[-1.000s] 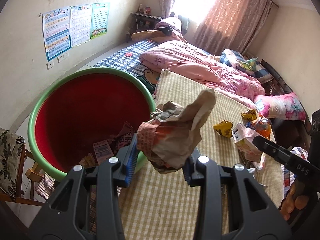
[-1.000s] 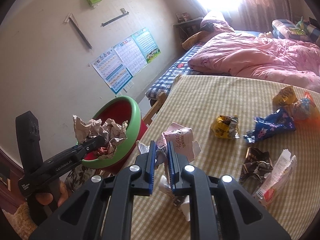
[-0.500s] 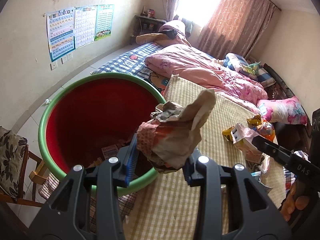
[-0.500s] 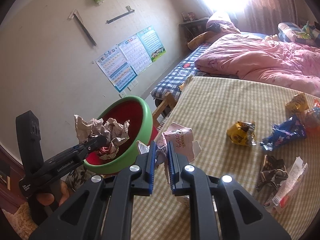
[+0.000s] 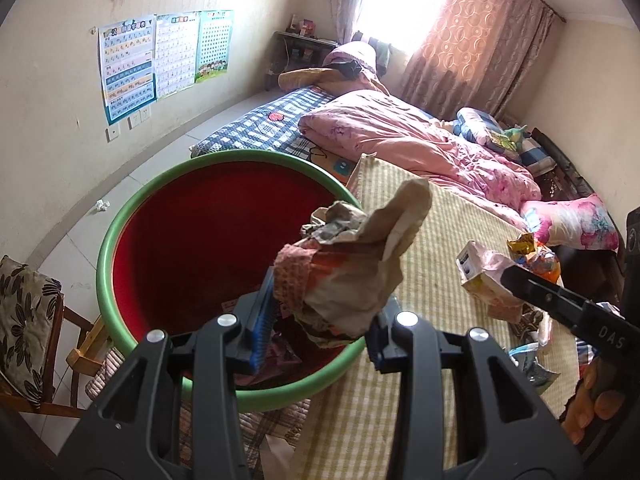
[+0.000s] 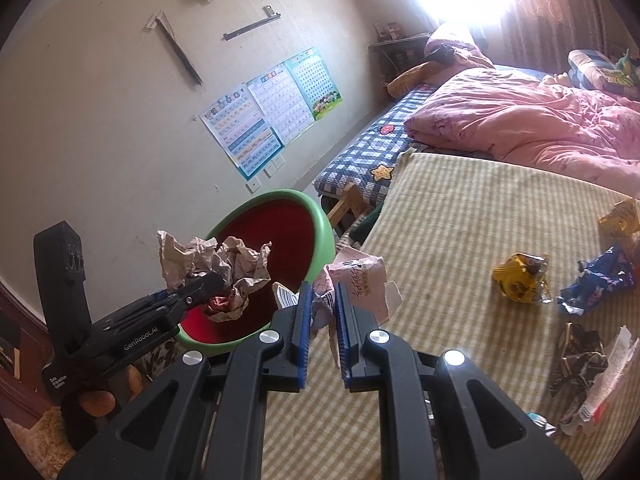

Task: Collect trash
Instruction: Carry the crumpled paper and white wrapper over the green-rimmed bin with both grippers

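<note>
My left gripper (image 5: 320,312) is shut on a crumpled brown paper bag (image 5: 356,264) and holds it over the near rim of a green basin with a red inside (image 5: 132,216). The basin holds some paper scraps at its bottom. In the right wrist view the bag (image 6: 224,268) hangs over the basin (image 6: 324,220). My right gripper (image 6: 320,316) is shut on a pink crumpled carton (image 6: 360,280), held above the striped mat's edge beside the basin. The carton also shows in the left wrist view (image 5: 484,276).
More wrappers lie on the yellow striped mat (image 6: 460,208): a yellow one (image 6: 520,276), a blue one (image 6: 596,280), a dark one (image 6: 576,352). A pink quilt (image 5: 400,136) covers the bed behind. A wooden chair with a cushion (image 5: 24,320) stands left of the basin.
Both grippers have moved left toward the basin with their loads. The brown bag now hangs over the basin's inside instead of beside its rim.
</note>
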`<state>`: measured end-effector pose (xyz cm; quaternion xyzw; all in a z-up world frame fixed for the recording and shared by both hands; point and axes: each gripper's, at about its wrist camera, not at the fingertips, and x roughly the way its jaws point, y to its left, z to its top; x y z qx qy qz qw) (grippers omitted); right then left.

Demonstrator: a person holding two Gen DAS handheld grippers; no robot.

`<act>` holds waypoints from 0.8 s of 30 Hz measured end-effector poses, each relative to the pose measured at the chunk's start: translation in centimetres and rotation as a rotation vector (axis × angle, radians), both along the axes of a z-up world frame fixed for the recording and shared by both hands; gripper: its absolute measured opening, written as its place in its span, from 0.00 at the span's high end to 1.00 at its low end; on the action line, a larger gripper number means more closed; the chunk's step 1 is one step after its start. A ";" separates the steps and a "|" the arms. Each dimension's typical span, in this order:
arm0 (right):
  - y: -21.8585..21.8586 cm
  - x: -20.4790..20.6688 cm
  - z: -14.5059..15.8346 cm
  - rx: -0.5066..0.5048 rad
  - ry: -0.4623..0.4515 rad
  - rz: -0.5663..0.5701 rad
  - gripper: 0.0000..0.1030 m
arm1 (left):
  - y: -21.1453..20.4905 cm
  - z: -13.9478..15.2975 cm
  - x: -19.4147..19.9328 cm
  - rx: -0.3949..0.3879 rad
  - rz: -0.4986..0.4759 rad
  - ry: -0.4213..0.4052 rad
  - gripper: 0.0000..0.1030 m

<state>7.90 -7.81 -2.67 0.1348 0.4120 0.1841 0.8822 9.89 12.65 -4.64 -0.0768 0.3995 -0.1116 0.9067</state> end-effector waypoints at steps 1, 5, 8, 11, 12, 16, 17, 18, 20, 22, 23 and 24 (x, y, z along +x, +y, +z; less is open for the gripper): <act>0.2 0.1 0.0 -0.001 0.001 0.001 0.88 | 0.2 -0.1 0.1 -0.002 -0.001 0.004 0.65; 0.7 0.3 -0.1 -0.003 0.005 0.000 0.88 | 0.4 -0.3 0.4 -0.006 -0.004 0.011 0.65; 0.9 0.4 -0.1 -0.003 0.008 -0.007 0.88 | 0.6 -0.5 0.6 -0.009 -0.008 0.017 0.65; 1.1 0.5 -0.1 -0.005 0.008 -0.011 0.88 | 0.8 -0.7 0.7 -0.010 -0.010 0.022 0.65; 1.1 0.6 -0.1 -0.006 0.008 -0.012 0.88 | 0.8 -0.7 0.8 -0.012 -0.011 0.023 0.65; 1.3 0.7 -0.1 -0.007 0.006 -0.013 0.88 | 0.8 -0.7 1.0 -0.011 -0.013 0.028 0.65; 1.3 0.6 0.0 -0.007 0.006 -0.013 0.88 | 0.8 -0.8 1.1 -0.011 -0.013 0.029 0.65; 1.2 0.6 -0.1 -0.007 0.007 -0.012 0.88 | 0.9 -0.8 1.1 -0.012 -0.013 0.030 0.65; 1.4 0.7 0.1 -0.007 0.005 -0.011 0.88 | 0.9 -0.9 1.2 -0.011 -0.013 0.032 0.65; 1.7 0.8 0.2 -0.007 0.002 -0.008 0.88 | 1.1 -1.1 1.2 -0.010 -0.013 0.034 0.65; 1.9 0.8 0.3 -0.008 0.000 -0.006 0.88 | 1.3 -1.1 1.3 -0.010 -0.012 0.036 0.65; 2.1 0.9 0.4 -0.009 -0.001 -0.004 0.88 | 1.3 -1.2 1.4 -0.010 -0.011 0.037 0.65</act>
